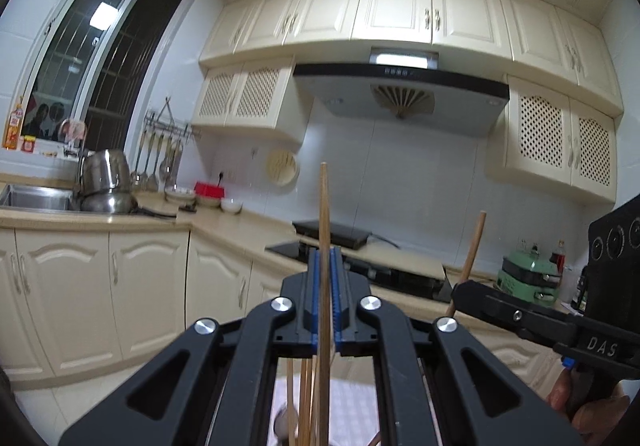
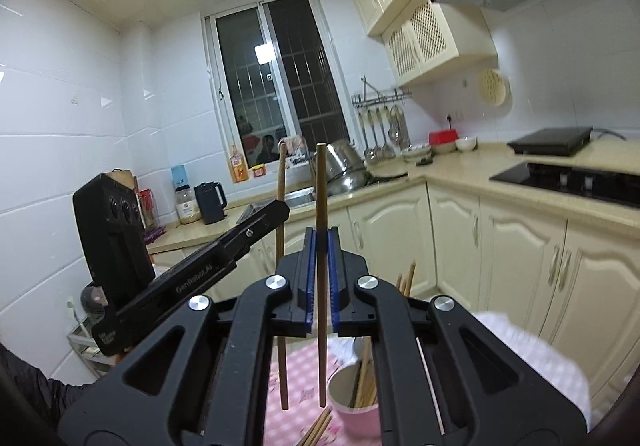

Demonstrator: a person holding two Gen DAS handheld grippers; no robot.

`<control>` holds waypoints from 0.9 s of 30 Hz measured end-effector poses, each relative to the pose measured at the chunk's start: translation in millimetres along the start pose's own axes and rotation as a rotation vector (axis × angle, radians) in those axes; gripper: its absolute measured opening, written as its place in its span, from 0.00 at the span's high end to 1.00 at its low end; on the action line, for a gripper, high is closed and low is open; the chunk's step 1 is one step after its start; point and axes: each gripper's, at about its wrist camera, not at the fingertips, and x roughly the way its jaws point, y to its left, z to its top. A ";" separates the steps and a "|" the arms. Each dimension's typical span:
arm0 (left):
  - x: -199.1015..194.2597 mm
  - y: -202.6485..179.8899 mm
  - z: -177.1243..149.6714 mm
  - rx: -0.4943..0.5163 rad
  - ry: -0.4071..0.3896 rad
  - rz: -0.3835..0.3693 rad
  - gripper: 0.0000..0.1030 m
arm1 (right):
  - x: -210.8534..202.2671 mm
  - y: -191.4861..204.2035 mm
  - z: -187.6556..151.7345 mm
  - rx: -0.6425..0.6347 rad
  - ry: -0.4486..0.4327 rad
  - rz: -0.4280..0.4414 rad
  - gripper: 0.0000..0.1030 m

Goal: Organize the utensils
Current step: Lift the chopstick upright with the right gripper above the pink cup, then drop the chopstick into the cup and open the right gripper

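Status: in progress. The left gripper has its fingers clamped on one upright wooden chopstick. The right gripper has its fingers clamped on a second upright chopstick. Both chopsticks hang clear of the surface below, above a pink checked cloth.

Done, as judged from the present layout: a pink cup standing on the cloth, just right of the right-hand chopstick's lower end, already contains several chopsticks.

Remaining: the two held chopsticks are not yet in the cup. Loose chopsticks lie on the cloth beside the cup near the bottom edge of the view. A further bundle leans behind the right gripper; its support is hidden.

Legible markings: "DAS" on the right gripper body as seen from the left wrist view; "GenRobot.AI" on the left gripper body as seen from the right wrist view. Labels on the bottles and jar at the worktop's far edge are too small to read.
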 end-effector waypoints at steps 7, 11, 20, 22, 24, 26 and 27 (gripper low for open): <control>40.1 8.0 -23.4 -0.010 0.007 0.021 0.95 | 34.5 -22.5 -13.0 -0.013 0.065 -0.054 0.94; 60.3 20.7 -53.0 -0.032 0.065 0.042 0.95 | 54.0 -37.8 -35.3 0.014 0.138 -0.069 0.94; 37.3 40.2 -65.3 -0.048 0.094 0.097 0.15 | 46.0 -52.0 -59.7 0.086 0.150 -0.185 0.15; 29.3 42.4 -59.5 -0.047 0.118 0.108 0.10 | 34.2 -56.2 -60.8 0.126 0.125 -0.215 0.09; 18.4 43.1 -55.8 -0.042 0.134 0.120 0.04 | 25.3 -56.2 -61.2 0.141 0.107 -0.230 0.06; 8.3 41.0 -52.5 -0.016 0.159 0.158 0.04 | 19.3 -55.0 -62.4 0.149 0.109 -0.251 0.06; 3.7 39.9 -51.4 -0.009 0.172 0.171 0.04 | 17.1 -53.6 -63.5 0.152 0.113 -0.257 0.06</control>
